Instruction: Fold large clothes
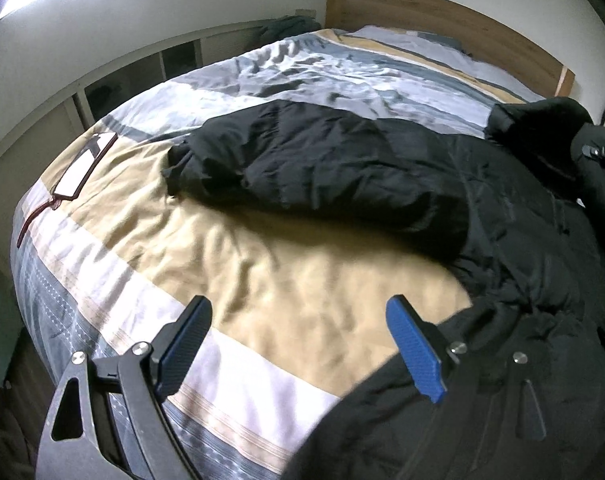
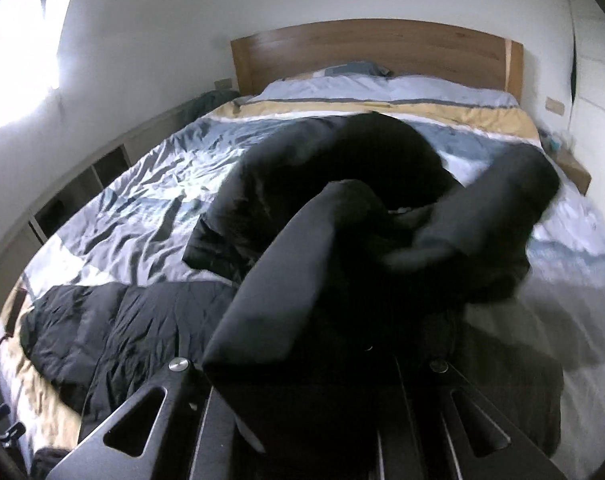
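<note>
A large black padded jacket (image 1: 342, 168) lies across the bed, one sleeve stretched to the left. My left gripper (image 1: 298, 344) is open, its blue pads (image 1: 412, 344) apart above the tan stripe of the bedspread; the jacket's hem lies against the right finger. In the right wrist view the jacket (image 2: 142, 320) fills the middle and lower frame. My right gripper (image 2: 342, 360) is buried under black cloth (image 2: 286, 280) that drapes over its fingers, so the fingertips are hidden. A sleeve (image 2: 490, 208) is raised and blurred.
The bed has a striped grey, white and tan bedspread (image 1: 262, 256) and a wooden headboard (image 2: 374, 52). A low white shelf unit (image 1: 114, 76) runs along the left wall. A glossy booklet (image 1: 82, 168) lies near the bed's left edge. A small bedside table (image 2: 570, 164) stands at the right.
</note>
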{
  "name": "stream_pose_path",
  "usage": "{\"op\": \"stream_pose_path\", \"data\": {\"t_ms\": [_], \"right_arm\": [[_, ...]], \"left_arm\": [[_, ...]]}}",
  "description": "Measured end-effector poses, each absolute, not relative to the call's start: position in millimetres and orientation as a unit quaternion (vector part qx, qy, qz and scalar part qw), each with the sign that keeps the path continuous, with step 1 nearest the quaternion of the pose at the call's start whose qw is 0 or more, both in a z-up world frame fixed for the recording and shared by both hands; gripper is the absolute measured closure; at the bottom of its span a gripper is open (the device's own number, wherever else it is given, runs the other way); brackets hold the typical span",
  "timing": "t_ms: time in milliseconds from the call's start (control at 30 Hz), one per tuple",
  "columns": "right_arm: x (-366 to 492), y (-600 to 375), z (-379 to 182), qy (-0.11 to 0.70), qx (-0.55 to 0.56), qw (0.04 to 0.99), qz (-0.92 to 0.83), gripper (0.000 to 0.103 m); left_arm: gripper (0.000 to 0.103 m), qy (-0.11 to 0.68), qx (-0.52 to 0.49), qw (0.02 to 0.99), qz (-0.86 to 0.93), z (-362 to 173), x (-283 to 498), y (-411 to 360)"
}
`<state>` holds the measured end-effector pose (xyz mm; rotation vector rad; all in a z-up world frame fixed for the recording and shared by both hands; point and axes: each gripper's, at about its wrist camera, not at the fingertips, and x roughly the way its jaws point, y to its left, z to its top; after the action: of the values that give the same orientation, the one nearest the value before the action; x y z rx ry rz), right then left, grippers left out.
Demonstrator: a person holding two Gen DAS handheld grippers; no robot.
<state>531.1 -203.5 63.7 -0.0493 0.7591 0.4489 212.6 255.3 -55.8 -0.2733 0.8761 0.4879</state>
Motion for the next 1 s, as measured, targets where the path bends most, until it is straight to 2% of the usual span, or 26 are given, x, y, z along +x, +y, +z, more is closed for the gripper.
{"op": "stream_pose_path", "data": {"t_ms": [367, 633, 1000], "right_arm": [[583.1, -141.9, 64.2, 0.361, -0.081, 0.908, 0.194, 0.091], [606.4, -128.0, 71.1, 0.348, -0.093, 0.915, 0.180, 0.091], [616.2, -128.0, 66.1, 0.343, -0.101, 0.917, 0.176, 0.091]], "left_arm": [[0.014, 0.421, -0.172, 0.859, 0.235, -75.2, 233.5, 314.9], [0.014, 0.414, -0.244, 0.844, 0.236, -101.1, 261.3, 367.5], [0.014, 0.380, -0.340, 0.839, 0.193, -119.1, 282.9, 401.8]]}}
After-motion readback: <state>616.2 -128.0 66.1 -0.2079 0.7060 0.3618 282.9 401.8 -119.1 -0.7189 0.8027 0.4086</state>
